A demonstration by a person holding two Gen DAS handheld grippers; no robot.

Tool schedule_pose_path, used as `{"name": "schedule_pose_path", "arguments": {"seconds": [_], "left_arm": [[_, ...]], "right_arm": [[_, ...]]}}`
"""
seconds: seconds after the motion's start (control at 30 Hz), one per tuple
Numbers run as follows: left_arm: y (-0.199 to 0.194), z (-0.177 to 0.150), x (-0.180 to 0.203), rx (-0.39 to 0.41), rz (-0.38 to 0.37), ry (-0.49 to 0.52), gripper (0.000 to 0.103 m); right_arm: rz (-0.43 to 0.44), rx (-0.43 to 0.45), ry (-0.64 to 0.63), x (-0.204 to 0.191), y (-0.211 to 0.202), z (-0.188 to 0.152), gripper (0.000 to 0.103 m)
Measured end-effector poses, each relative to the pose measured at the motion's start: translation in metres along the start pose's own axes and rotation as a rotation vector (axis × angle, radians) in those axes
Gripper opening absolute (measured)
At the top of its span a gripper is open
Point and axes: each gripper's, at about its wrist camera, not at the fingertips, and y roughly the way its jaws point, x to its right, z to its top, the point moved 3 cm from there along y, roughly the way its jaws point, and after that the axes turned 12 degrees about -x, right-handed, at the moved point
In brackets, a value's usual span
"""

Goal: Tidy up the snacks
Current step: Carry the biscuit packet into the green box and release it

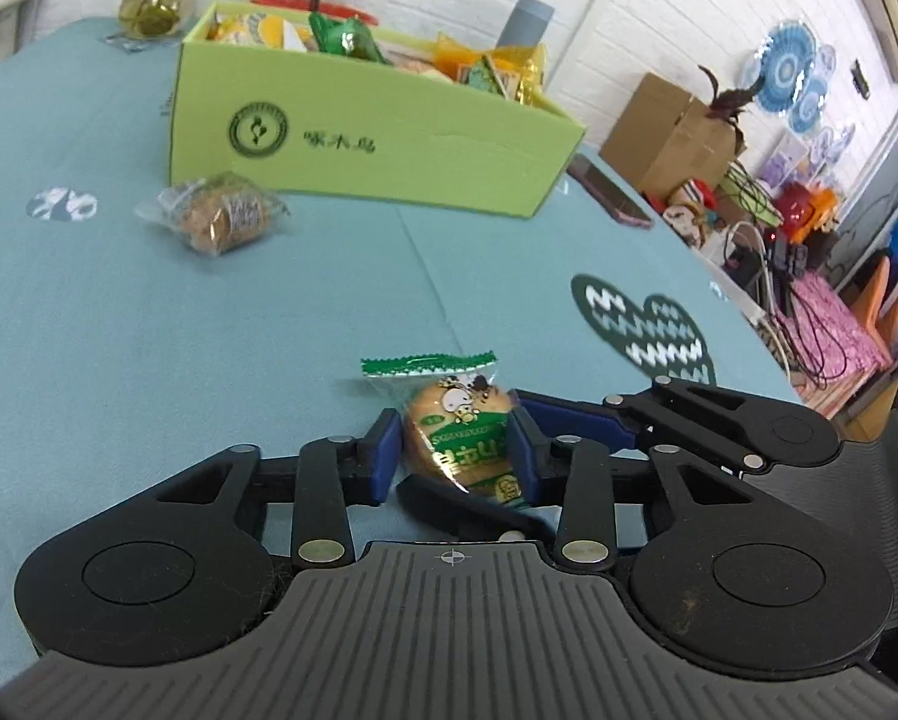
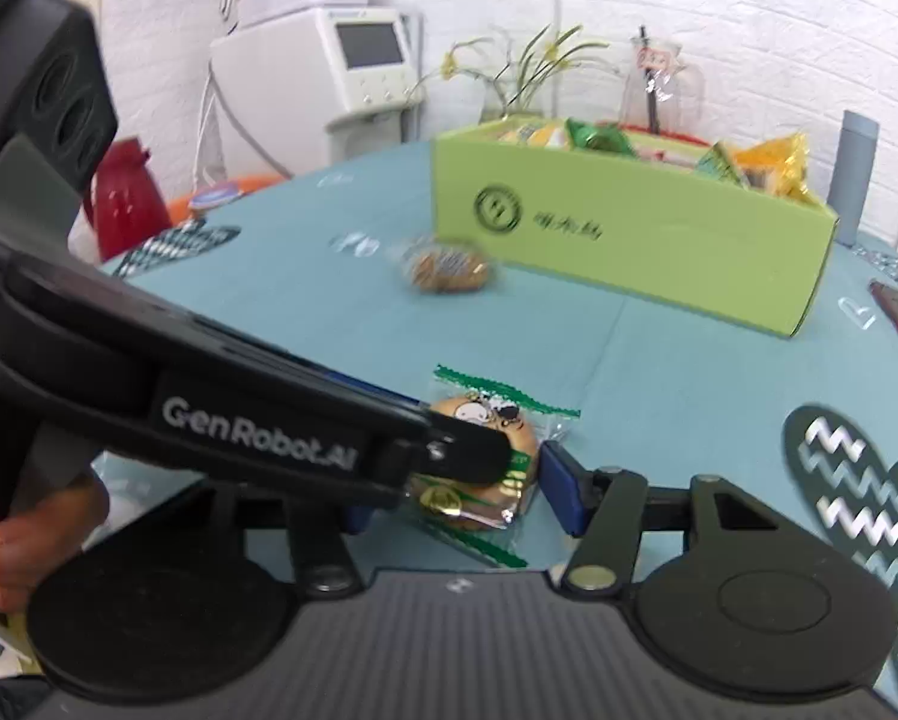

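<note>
Both of your grippers meet at one wrapped cake [image 1: 458, 441] lying on the teal table [image 1: 149, 330] near you. The left gripper [image 1: 456, 450] has its blue jaws clamped on the cake's two sides, pads pressing the wrapper. The right gripper [image 2: 455, 495] comes in across it; its one visible blue jaw sits just beside the wrapper's edge while the other is hidden behind the left gripper's arm, yet the jaws stand narrow enough around the packet that it reads as gripped too. Progress: the green box [image 1: 365, 138] at the far side of the table already holds a pile of packets, so most sorting looks done. Left to do, as far as you can see: this cake, not yet lifted off the cloth, and a second wrapped cake [image 1: 221, 219] lying loose on the table just in front of the box. A phone [image 1: 608, 189] lies beside the box.
</note>
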Motion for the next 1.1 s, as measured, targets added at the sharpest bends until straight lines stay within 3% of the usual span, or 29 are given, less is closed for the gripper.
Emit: {"name": "schedule_pose_path", "arguments": {"seconds": [0.1, 0.37, 0.47, 0.57, 0.7, 0.8, 0.9, 0.97, 1.1], "left_arm": [[-0.008, 0.027, 0.002, 0.038, -0.016, -0.017, 0.013], [-0.026, 0.158, 0.013, 0.213, 0.025, 0.043, 0.014], [-0.010, 0.201, 0.010, 0.232, 0.057, 0.063, 0.015], [0.022, 0.231, -0.005, 0.197, 0.069, 0.043, 0.015], [0.066, 0.237, -0.025, 0.122, 0.094, 0.035, 0.015], [0.071, 0.230, -0.026, 0.156, 0.088, 0.073, 0.021], [0.063, 0.228, -0.021, 0.184, 0.075, 0.088, 0.043], [0.048, 0.225, -0.017, 0.241, 0.076, 0.090, 0.063], [0.006, 0.215, -0.010, 0.344, 0.087, 0.109, 0.066]], "right_arm": [[-0.013, 0.051, -0.007, 0.008, -0.010, 0.015, 0.061], [-0.127, 0.217, -0.126, 0.058, -0.009, 0.126, 0.069], [-0.132, 0.219, -0.112, 0.078, 0.015, 0.156, 0.069], [-0.110, 0.171, -0.077, 0.098, 0.050, 0.168, 0.069], [-0.072, 0.088, -0.043, 0.112, 0.099, 0.167, 0.076], [-0.085, 0.116, -0.047, 0.113, 0.106, 0.163, 0.080], [-0.089, 0.124, -0.040, 0.113, 0.102, 0.161, 0.095], [-0.072, 0.146, -0.030, 0.111, 0.092, 0.160, 0.094], [-0.115, 0.238, -0.045, 0.102, 0.052, 0.158, 0.094]]}}
